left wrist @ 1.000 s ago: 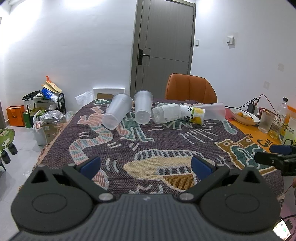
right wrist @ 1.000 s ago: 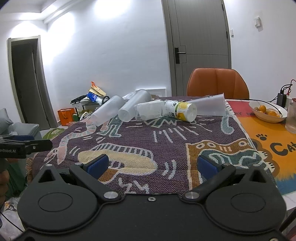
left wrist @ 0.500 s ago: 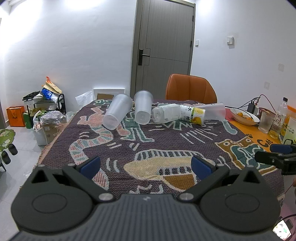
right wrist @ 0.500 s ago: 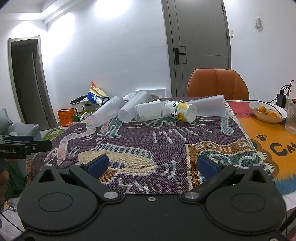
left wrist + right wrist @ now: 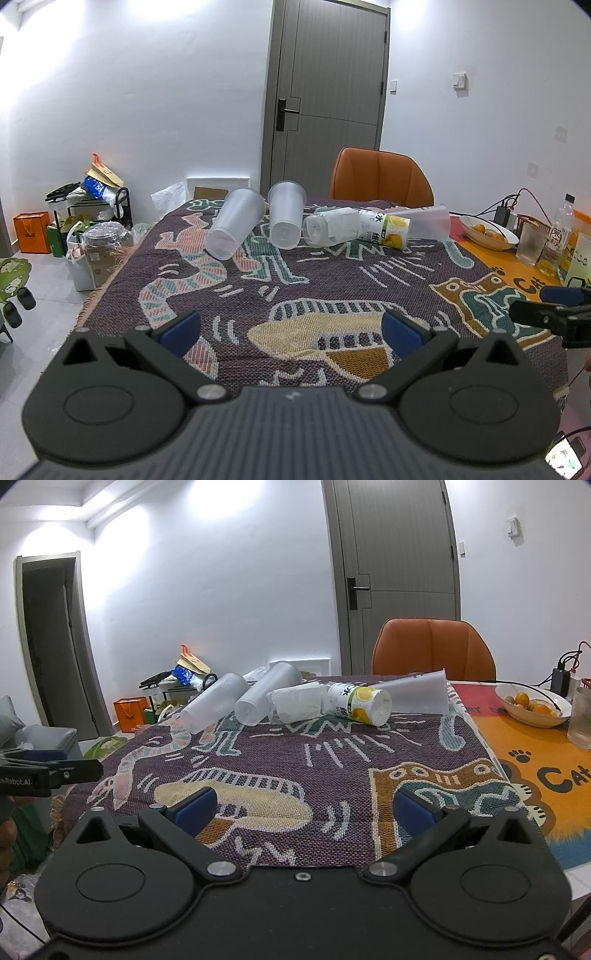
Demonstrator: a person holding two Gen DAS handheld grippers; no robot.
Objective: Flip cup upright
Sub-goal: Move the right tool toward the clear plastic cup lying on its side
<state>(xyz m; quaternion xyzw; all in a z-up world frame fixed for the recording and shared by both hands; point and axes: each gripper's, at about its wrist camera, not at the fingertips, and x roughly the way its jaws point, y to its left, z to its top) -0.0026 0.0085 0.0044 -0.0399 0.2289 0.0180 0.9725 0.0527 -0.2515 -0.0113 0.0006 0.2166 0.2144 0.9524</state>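
Your worktop wears a coarse woven cloth [image 5: 332, 288], matt and nubbly; the frosted cups [image 5: 236, 227] look like translucent smooth plastic; the lemon-print cup [image 5: 364, 701] has a glossy printed skin; the chair [image 5: 432, 650] shows smooth orange leather-like upholstery; your left claw [image 5: 291, 330] is matt black plastic with blue pads [image 5: 181, 330] and shiny metal pivots.

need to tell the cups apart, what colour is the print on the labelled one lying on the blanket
White with a yellow lemon print and green edging on the labelled cup, clearest in the right wrist view.
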